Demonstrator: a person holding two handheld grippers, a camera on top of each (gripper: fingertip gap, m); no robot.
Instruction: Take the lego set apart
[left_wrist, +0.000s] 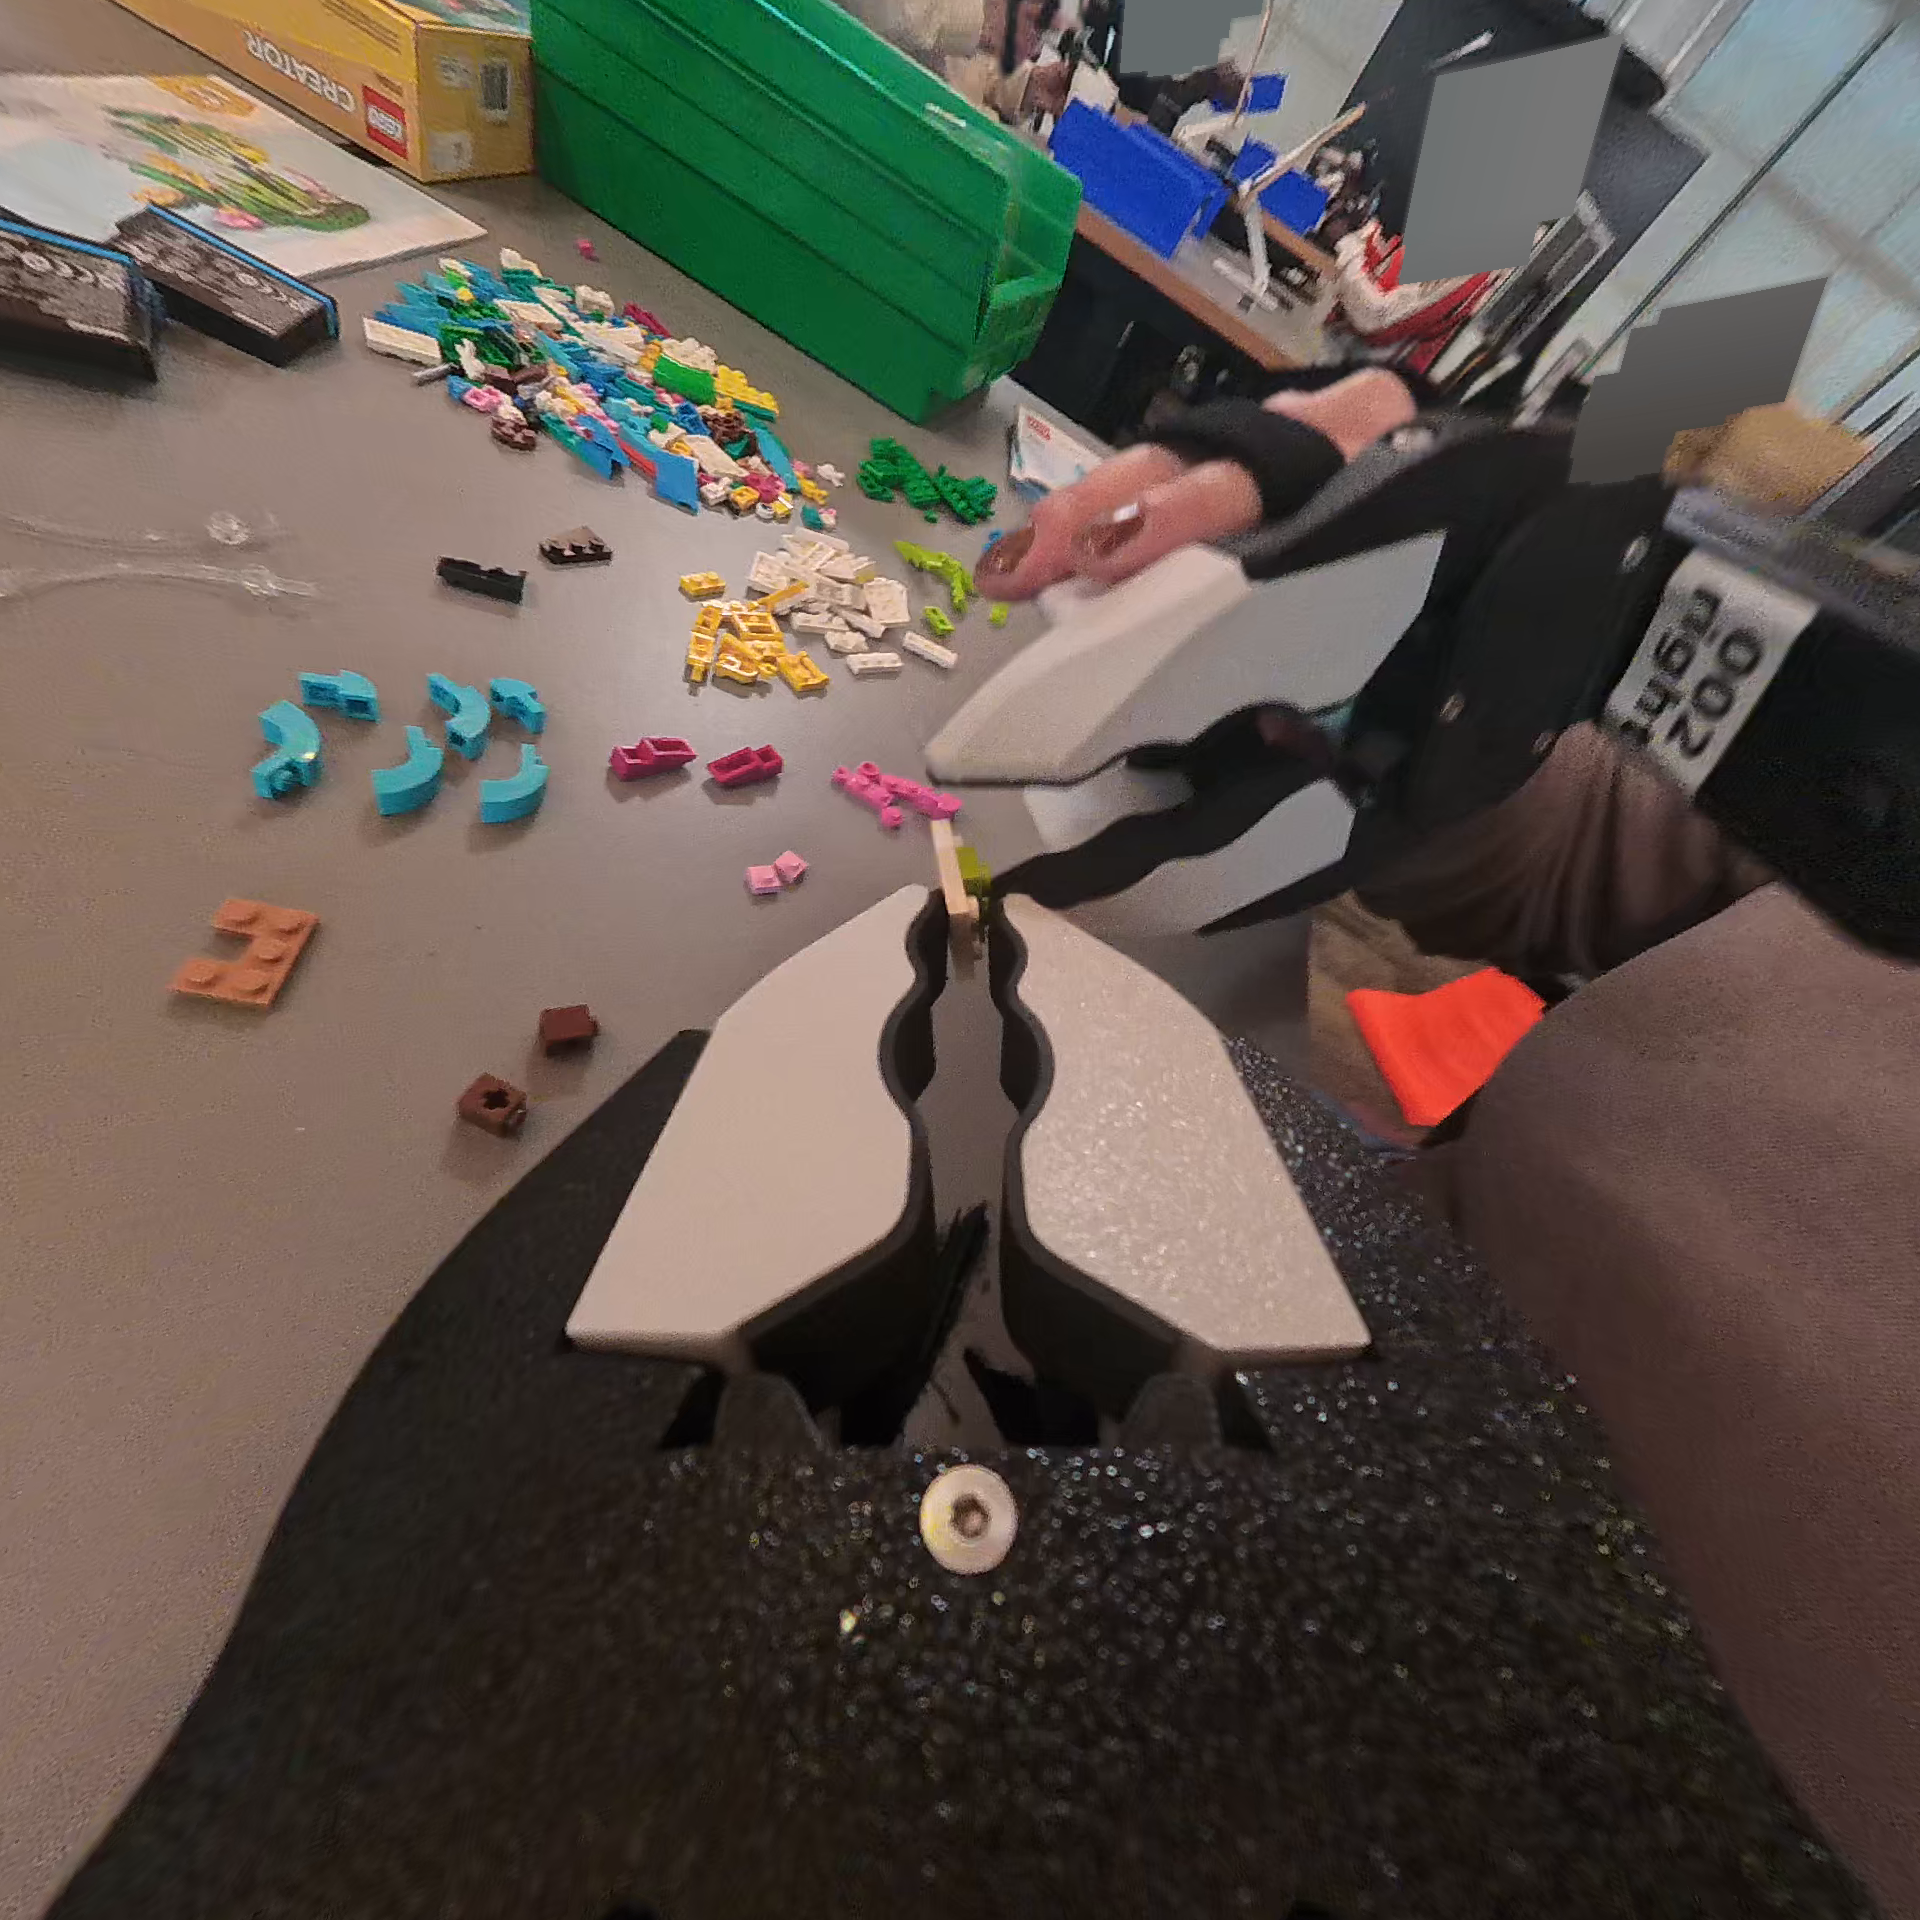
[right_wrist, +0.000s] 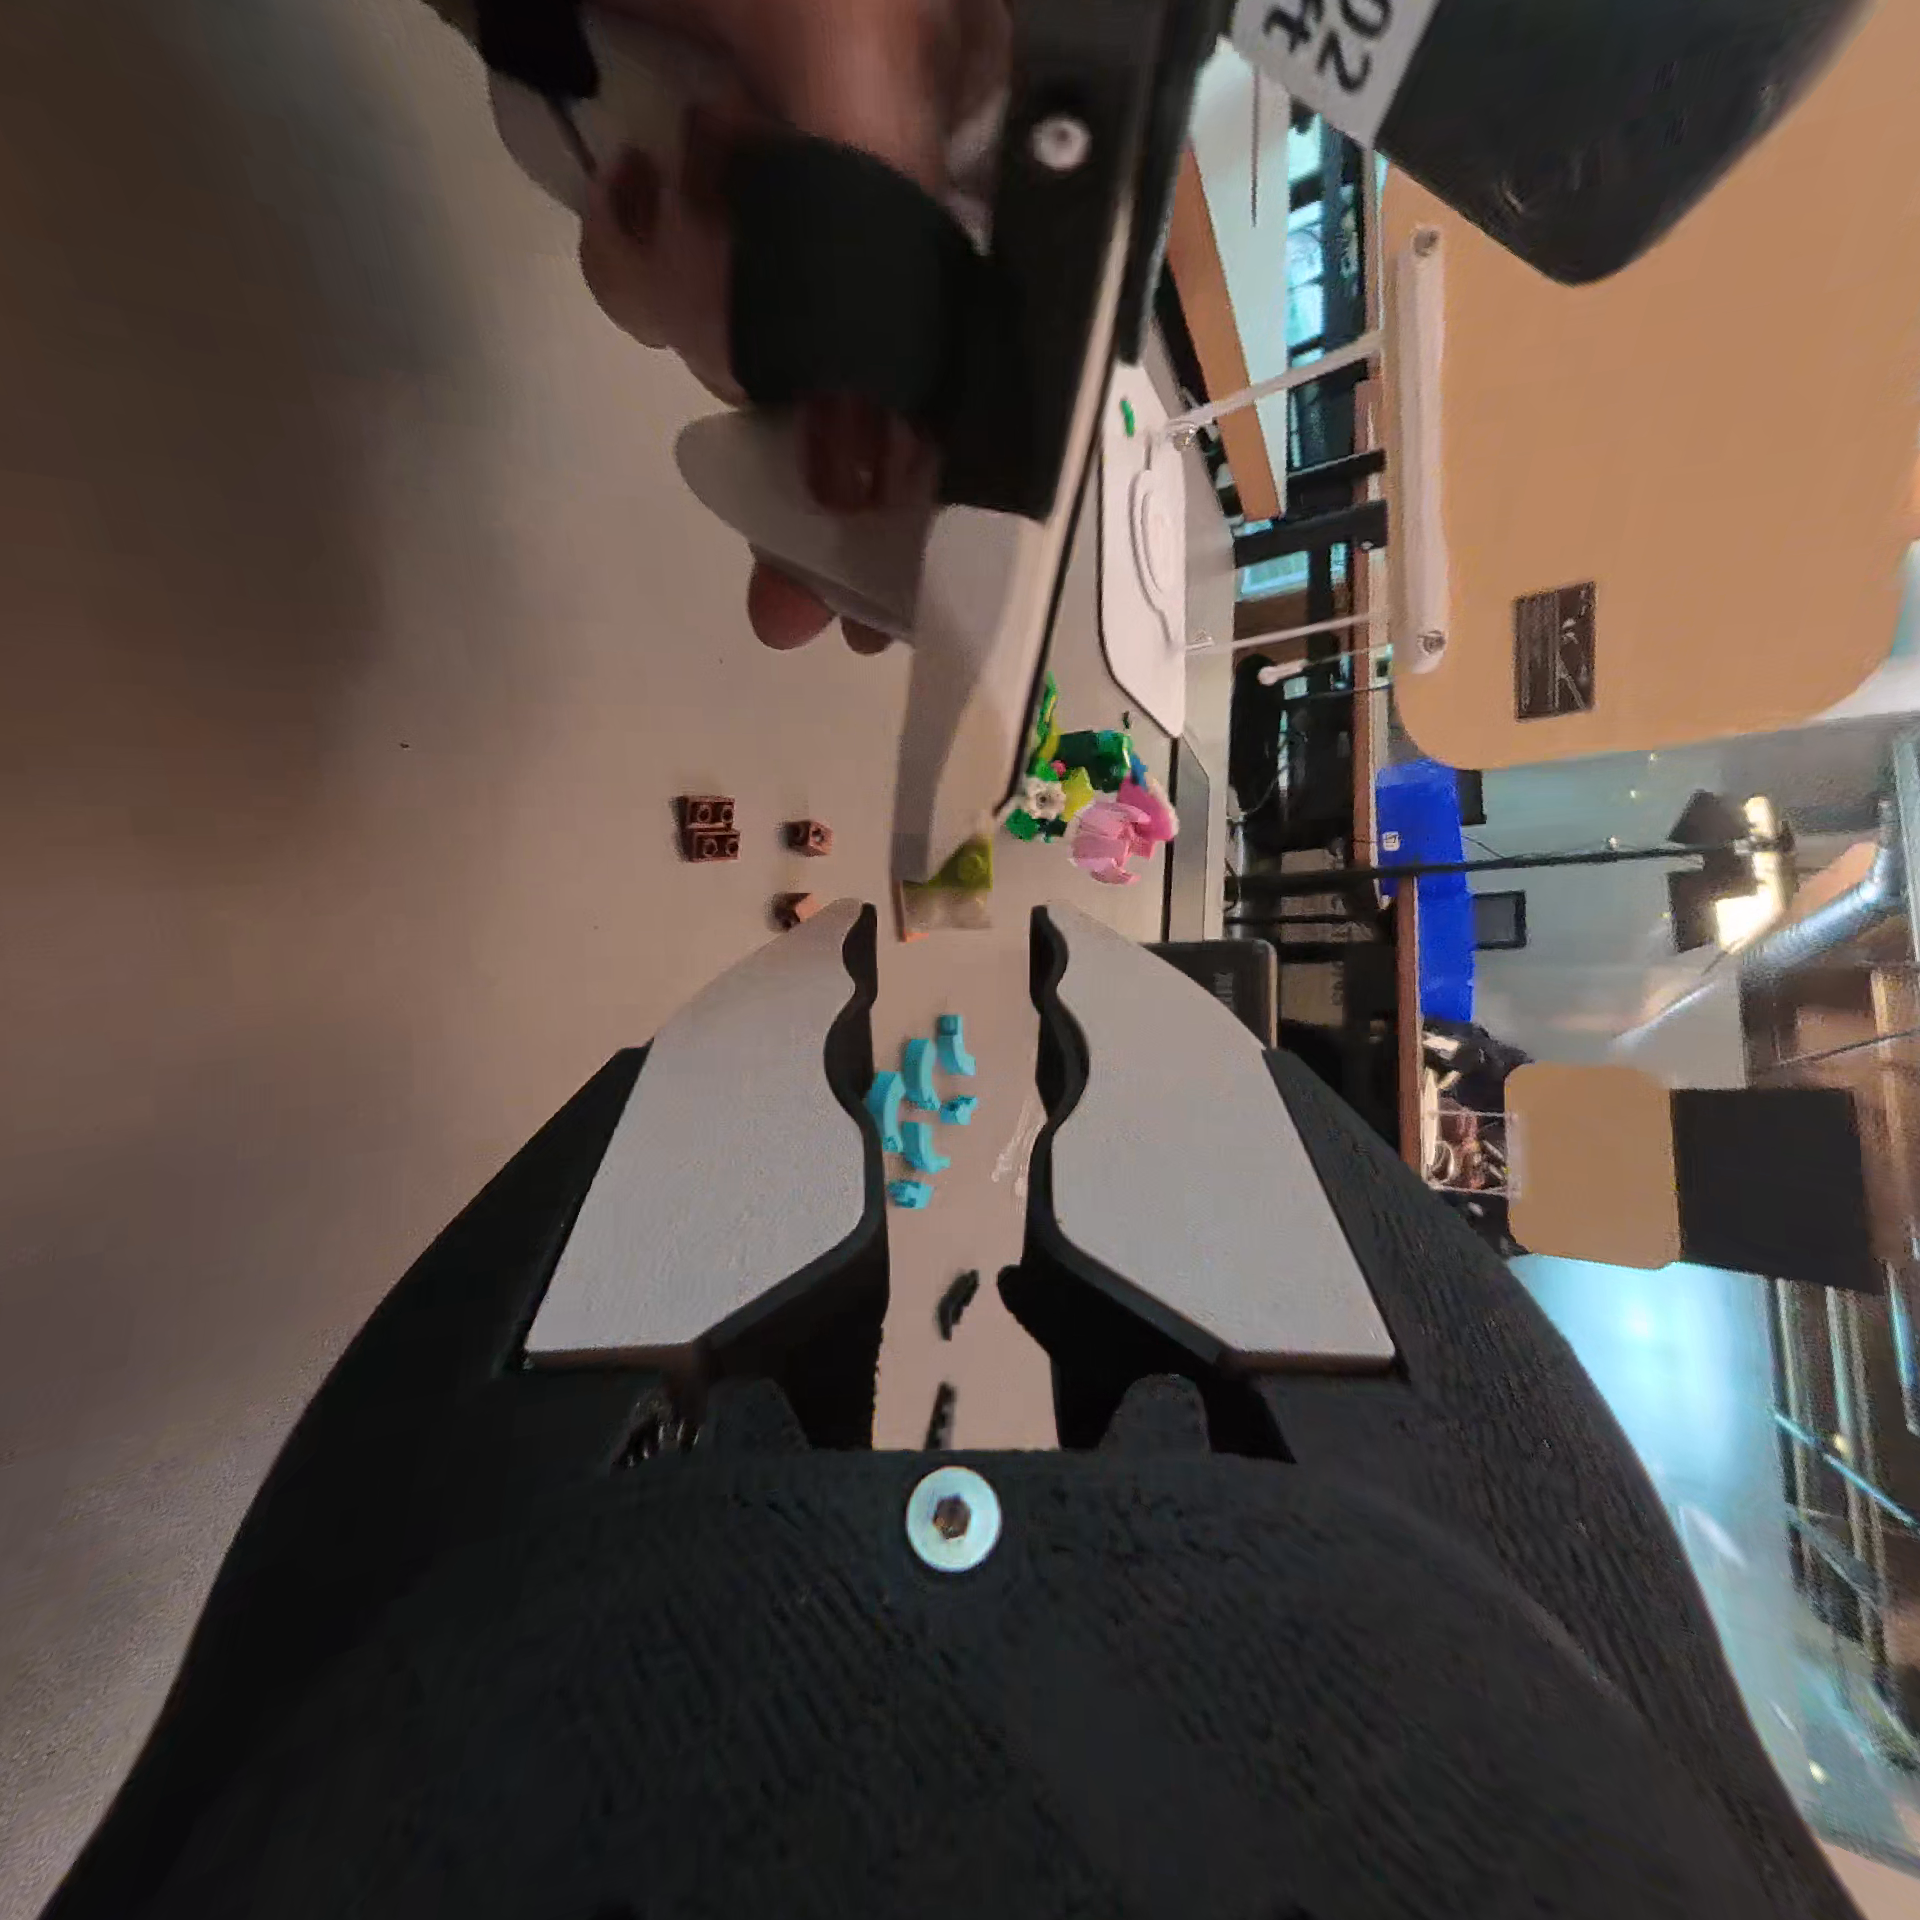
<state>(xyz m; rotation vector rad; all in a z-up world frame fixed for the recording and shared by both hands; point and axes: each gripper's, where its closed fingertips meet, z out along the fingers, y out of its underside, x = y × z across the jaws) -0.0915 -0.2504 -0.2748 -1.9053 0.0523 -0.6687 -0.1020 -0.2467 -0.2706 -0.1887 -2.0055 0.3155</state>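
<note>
My left claw (left_wrist: 964, 914) is pinched shut on a tiny stack of lego: a thin tan plate (left_wrist: 954, 883) with a lime green piece (left_wrist: 974, 871) stuck to its side. I hold it up in the air, above the grey desk (left_wrist: 156, 1195). My right claw (right_wrist: 951, 914) is open, with nothing in it, and its tips sit right next to that little stack. In the left wrist view one dark tip of it seems to touch the lime piece, but the picture is blurry there, so I cannot tell for sure.

I think the job now is to pull the lime piece off the tan plate. To do it well, I should keep my left claw squeezed tight and very still. My right claw should close only on the lime piece, not on the tan plate too. Then I should tip the lime piece away like opening a little door, not yank it straight. The pieces are so small that they could pop out and fly off.

Lots of the set is already apart on the desk: curved blue pieces (left_wrist: 405, 743), yellow pieces (left_wrist: 743, 649), white pieces (left_wrist: 842, 597) and brown bricks (left_wrist: 520, 1070). A little flower build (right_wrist: 1096, 810) in green and pink sits together farther off.
</note>
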